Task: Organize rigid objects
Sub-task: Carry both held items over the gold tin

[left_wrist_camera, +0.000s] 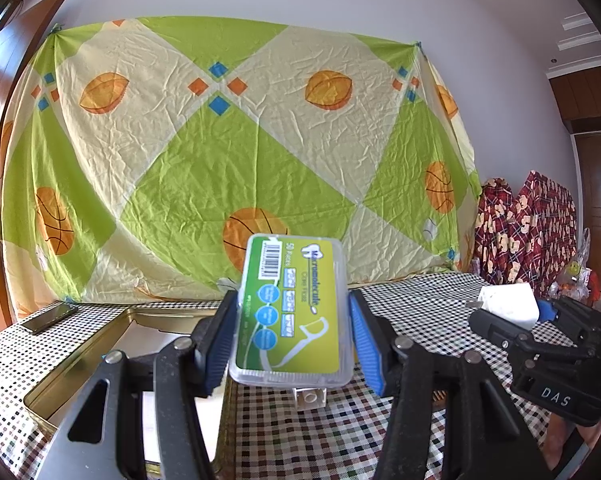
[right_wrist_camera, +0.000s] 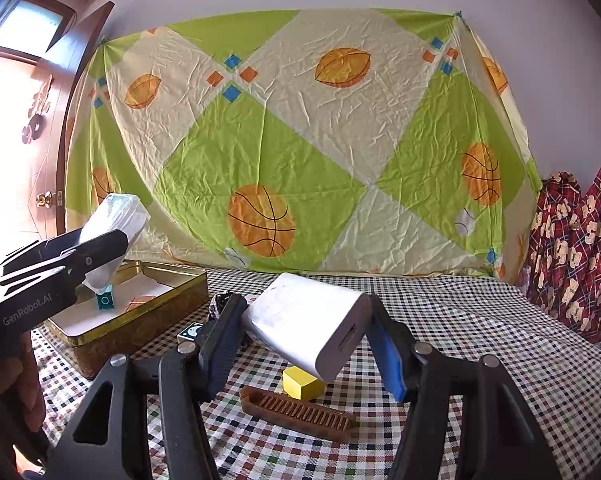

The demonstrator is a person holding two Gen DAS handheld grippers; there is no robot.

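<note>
My left claw (left_wrist_camera: 290,336): pinching the floss pick box (left_wrist_camera: 292,312) by its long sides, blue pads against the clear plastic, label facing up at me.
Floss pick box, position: lifted clear of the checkered tablecloth (left_wrist_camera: 400,304), tilted, just right of the gold tin (left_wrist_camera: 80,344); from my right wrist it hangs above the tin's near-left part.
My right claw (right_wrist_camera: 304,336): pinching the white power bank (right_wrist_camera: 308,324), which sits slanted between the pads, port end toward me and lower.
Power bank, position: held above the cloth, well right of the tin.
Gold tin: open, on the cloth at left; a teal block (right_wrist_camera: 105,300) stands inside it.
Under my right claw: a yellow block (right_wrist_camera: 302,384) and a brown comb (right_wrist_camera: 300,412), touching each other on the cloth.
Far left corner: a dark phone (left_wrist_camera: 48,317) lying flat.
</note>
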